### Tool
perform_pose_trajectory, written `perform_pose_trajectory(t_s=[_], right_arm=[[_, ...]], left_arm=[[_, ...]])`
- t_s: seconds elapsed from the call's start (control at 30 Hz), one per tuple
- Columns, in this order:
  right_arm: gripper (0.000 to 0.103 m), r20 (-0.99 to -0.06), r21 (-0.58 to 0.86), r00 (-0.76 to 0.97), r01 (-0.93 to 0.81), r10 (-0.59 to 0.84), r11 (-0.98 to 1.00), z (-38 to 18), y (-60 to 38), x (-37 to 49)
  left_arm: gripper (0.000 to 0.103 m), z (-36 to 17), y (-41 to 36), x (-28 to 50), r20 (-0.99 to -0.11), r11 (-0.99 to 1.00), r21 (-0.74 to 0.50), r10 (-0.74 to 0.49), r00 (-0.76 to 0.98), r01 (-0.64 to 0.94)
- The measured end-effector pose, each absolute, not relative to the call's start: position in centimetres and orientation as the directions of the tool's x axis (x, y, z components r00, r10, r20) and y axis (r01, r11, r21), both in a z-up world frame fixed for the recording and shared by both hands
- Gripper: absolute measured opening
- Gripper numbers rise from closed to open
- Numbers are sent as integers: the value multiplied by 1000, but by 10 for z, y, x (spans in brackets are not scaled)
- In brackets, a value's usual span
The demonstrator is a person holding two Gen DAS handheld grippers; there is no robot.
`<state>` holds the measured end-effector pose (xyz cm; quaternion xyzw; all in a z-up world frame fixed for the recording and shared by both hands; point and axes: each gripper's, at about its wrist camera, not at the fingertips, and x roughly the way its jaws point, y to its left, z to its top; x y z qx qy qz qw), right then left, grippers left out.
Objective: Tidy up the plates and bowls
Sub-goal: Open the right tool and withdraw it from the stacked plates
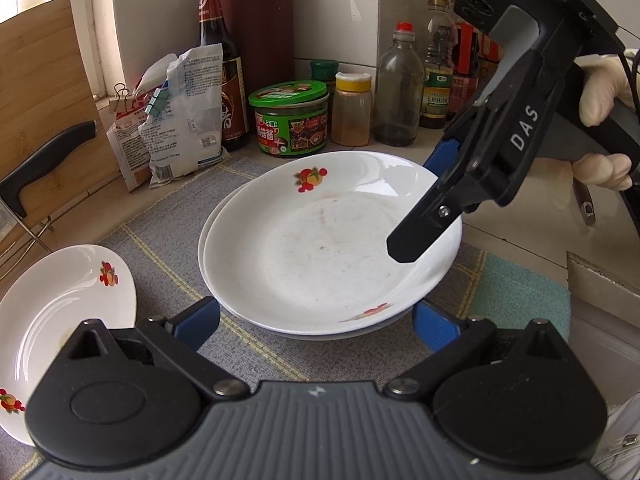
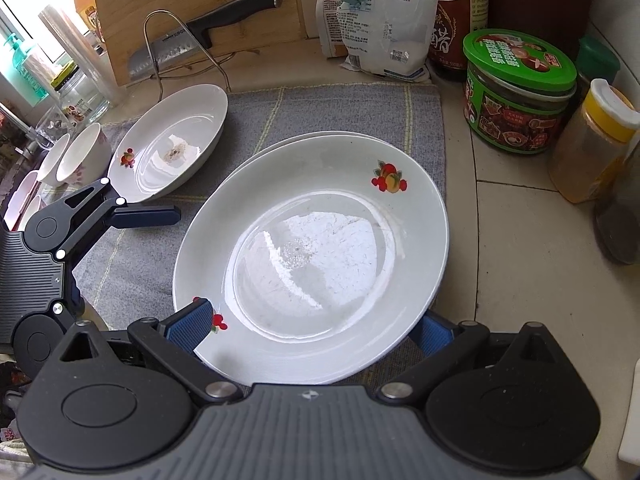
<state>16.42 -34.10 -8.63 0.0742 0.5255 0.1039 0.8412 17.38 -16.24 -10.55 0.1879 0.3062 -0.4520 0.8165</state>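
Note:
Two white plates with fruit prints are stacked on the grey mat [image 1: 160, 248]; the top plate [image 1: 328, 240] [image 2: 320, 240] sits slightly off the lower one. My right gripper [image 2: 310, 326] is open at the top plate's rim, with one blue finger [image 2: 192, 320] over the rim and the other [image 2: 430, 332] below it. My left gripper [image 1: 316, 322] is open at the stack's near edge and holds nothing. A third plate [image 1: 60, 312] [image 2: 172, 144] lies alone on the mat's left. Two small white bowls [image 2: 76, 156] stand beyond it.
A green-lidded jar [image 1: 290, 120], a yellow-capped spice jar [image 1: 352, 110], bottles [image 1: 400, 88] and clipped bags [image 1: 180, 112] crowd the back of the counter. A knife [image 2: 200, 36] rests on a wire rack against a bamboo board [image 1: 44, 92]. A gloved hand [image 1: 600, 92] holds the right gripper.

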Motion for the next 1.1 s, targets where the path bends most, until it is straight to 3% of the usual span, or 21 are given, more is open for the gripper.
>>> perform_pose_trajectory(t_s=[0.6, 0.83, 1.1], right_arm=[[103, -890, 165, 411, -115, 198, 980, -88, -327, 157], [103, -880, 50, 463, -142, 111, 989, -85, -320, 146], [103, -821, -6, 559, -212, 116, 977, -71, -300, 138]], left_arm=[[102, -104, -160, 172, -671, 555, 28, -606, 427, 832], [102, -95, -145, 169, -650, 610, 10, -598, 469, 792], [102, -86, -114, 159, -674, 753, 5, -483, 558, 658]])
